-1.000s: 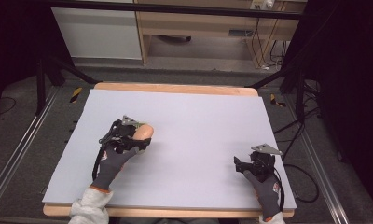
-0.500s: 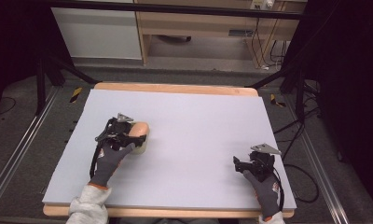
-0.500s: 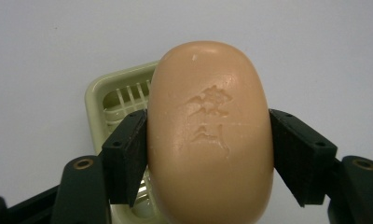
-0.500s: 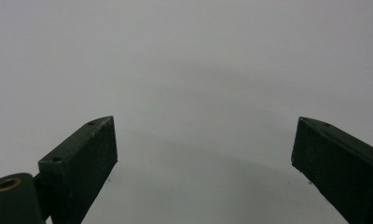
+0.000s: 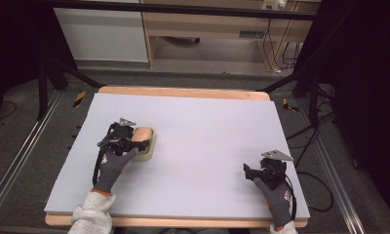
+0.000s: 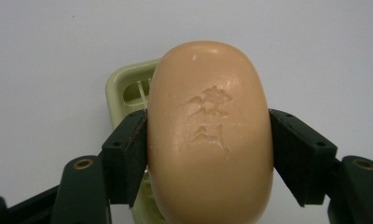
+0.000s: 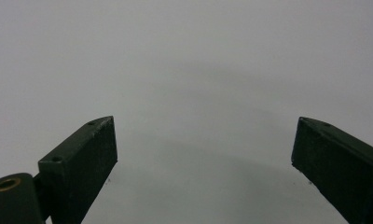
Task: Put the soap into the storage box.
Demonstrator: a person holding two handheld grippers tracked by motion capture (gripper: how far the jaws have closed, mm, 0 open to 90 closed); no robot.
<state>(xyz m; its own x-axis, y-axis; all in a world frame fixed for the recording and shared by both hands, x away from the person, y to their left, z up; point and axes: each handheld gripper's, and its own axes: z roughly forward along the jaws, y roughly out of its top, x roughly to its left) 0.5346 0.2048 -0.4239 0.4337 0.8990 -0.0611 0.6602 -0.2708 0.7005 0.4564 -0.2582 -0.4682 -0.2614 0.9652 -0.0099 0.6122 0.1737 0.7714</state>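
The left gripper (image 5: pixel 134 142) clamps the peach-coloured oval soap bar (image 6: pixel 210 133) from both sides; since a second ago it has carried the bar down and nearer, over the pale green plastic soap dish (image 6: pixel 128 91) at the left of the white table (image 5: pixel 207 126); seating looks almost done, release likely next; the right gripper (image 5: pixel 255 171), near right, rests with jaws spread apart and empty.

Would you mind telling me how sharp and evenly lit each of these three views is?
High view: the white table is evenly lit, surroundings fall dark. Left gripper view: the soap bar is sharp, its embossed mark readable, with soft sheen; the green soap dish behind is slightly soft. Right gripper view: the right gripper has crisp jaws over a soft shadow, corners dimmer.
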